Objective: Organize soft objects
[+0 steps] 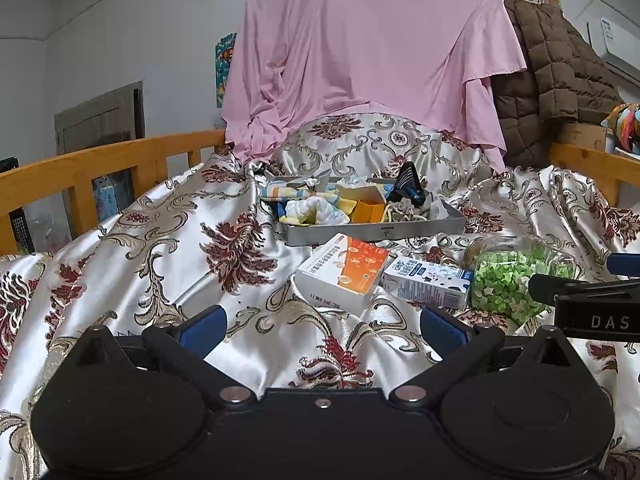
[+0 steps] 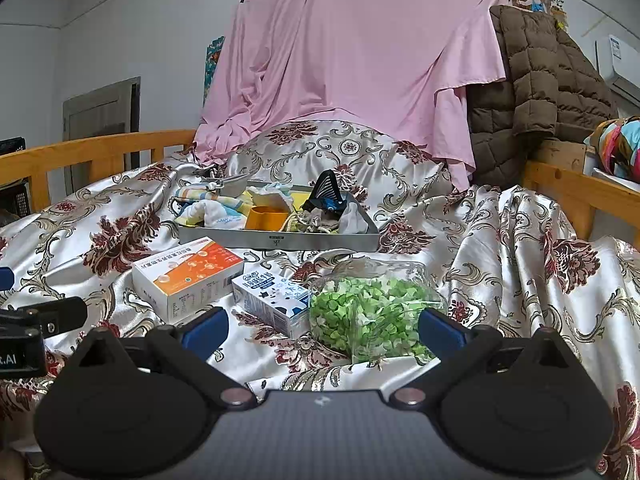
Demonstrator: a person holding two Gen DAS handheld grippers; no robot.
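While both grippers' fingers gape, floral satin bedspread (image 1: 120,264) (wooden rails (image 1: 80,168)), pink sheet (image 1: 360,60) behind grey tray (image 2: 280,238)

On the bedspread (image 2: 500,240), a box (image 2: 188,276), carton (image 2: 272,298) and bag (image 2: 372,312) lie before the tray (image 2: 280,238).

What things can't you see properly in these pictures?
- Tray: both views show a jumble; the towels, orange cup and black pouch cover whatever lies underneath.
- White-and-orange box and milk carton: print too small to read.
- Jar of green paper stars: its near end is hidden behind the right gripper.
- Right gripper in the left view: cut off by the picture's edge.
- Pink sheet: hides whatever stands behind it.
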